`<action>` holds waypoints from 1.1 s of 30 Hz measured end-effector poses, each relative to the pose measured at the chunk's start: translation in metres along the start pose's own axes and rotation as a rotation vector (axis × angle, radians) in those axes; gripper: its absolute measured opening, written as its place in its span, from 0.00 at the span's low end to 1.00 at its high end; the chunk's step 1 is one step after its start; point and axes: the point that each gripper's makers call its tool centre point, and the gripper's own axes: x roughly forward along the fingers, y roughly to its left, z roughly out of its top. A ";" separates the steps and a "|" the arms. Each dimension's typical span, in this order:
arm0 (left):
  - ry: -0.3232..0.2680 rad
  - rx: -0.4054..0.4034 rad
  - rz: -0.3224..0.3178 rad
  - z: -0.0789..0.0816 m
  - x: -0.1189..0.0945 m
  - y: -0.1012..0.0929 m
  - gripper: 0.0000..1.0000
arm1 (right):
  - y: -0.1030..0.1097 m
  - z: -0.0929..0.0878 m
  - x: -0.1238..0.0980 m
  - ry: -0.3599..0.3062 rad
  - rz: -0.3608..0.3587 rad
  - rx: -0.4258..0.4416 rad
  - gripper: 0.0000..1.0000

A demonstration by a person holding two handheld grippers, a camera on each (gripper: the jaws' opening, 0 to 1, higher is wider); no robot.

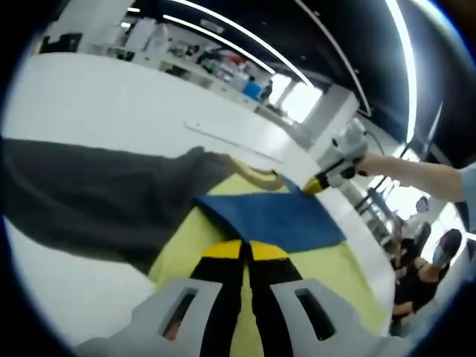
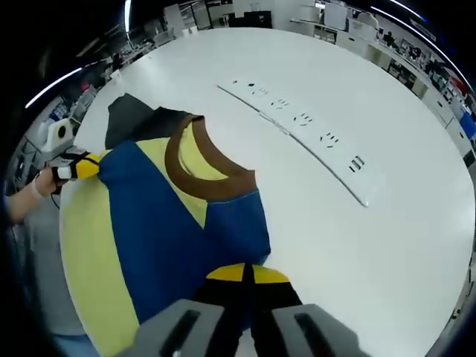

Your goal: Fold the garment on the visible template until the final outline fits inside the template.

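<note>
Garment [image 2: 178, 223] lies flat on the white table [image 2: 357, 89], blue and yellow panels with a brown collar [image 2: 204, 178], a dark grey part [image 1: 97, 197] trailing off the far side. In the right gripper view my right gripper [image 2: 245, 277] has its jaws pressed together at the near blue edge, apparently pinching the fabric there, though I can't see the cloth between the tips. In the left gripper view my left gripper [image 1: 244, 251] looks the same: jaws together, sitting low over the yellow panel, seemingly clamped on it. Each gripper also shows small in the other's view, at opposite edges of the garment, so I'm holding it across its width. Key relation: the garment's long axis runs away from the right gripper toward the collar and grey part, so from the right it lies straight ahead and slightly left; the blue section [image 1: 275, 219] is just ahead of the left gripper. I can't pick out a template outline. The long white strip [image 2: 305, 123] with marks sits beyond the collar, apart from the cloth. My read: next fold carries an edge across toward the middle.
</note>
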 end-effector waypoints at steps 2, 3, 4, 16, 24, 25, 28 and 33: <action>-0.001 -0.002 0.006 0.000 0.000 0.002 0.00 | -0.001 -0.001 -0.003 -0.004 -0.008 0.001 0.00; -0.001 -0.001 0.009 0.000 0.000 0.003 0.00 | -0.003 -0.001 -0.005 -0.004 -0.016 -0.001 0.00; -0.002 -0.001 0.011 0.000 -0.001 0.003 0.00 | -0.004 -0.002 -0.006 -0.002 -0.018 -0.003 0.00; 0.000 -0.003 0.022 -0.003 -0.006 0.003 0.00 | -0.013 -0.017 -0.013 0.033 -0.059 0.030 0.00; 0.017 -0.010 0.045 -0.008 -0.005 0.012 0.00 | -0.020 -0.017 -0.007 0.049 -0.069 0.005 0.00; 0.022 -0.015 0.046 -0.009 -0.006 0.012 0.00 | -0.021 -0.017 -0.007 0.048 -0.070 0.010 0.00; 0.036 -0.014 0.054 -0.013 -0.006 0.013 0.00 | -0.021 -0.017 -0.007 0.045 -0.070 0.012 0.00; 0.039 -0.016 0.060 -0.018 -0.007 0.014 0.00 | -0.021 -0.016 -0.006 0.037 -0.069 0.018 0.00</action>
